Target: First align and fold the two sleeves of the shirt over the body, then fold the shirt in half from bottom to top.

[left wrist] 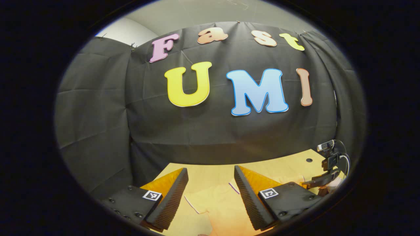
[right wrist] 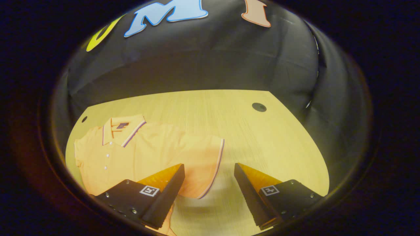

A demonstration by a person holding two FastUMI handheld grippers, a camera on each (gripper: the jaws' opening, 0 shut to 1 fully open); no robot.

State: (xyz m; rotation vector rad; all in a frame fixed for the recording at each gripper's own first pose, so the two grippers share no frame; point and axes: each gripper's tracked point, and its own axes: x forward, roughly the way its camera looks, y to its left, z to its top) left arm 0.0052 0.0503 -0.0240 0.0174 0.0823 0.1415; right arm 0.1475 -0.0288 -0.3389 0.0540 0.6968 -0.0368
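Two tongs gaping, left tongs [left wrist: 210, 196], right tongs [right wrist: 210, 193], one shirt [right wrist: 141, 154]

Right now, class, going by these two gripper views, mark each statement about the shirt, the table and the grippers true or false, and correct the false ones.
1. The orange polo shirt lies flat on the wooden table. True.
2. The right gripper is shut on a sleeve. False: its fingers stand apart, and the sleeve lies unheld between and beyond them.
3. The shirt's collar has a dark stripe along its edge. True.
4. The sleeve in the right gripper view is already folded over the body. False: it lies spread out to the side.
5. The left gripper is open above the shirt. True.
6. The table has no holes. False: a round dark hole shows near its far edge.
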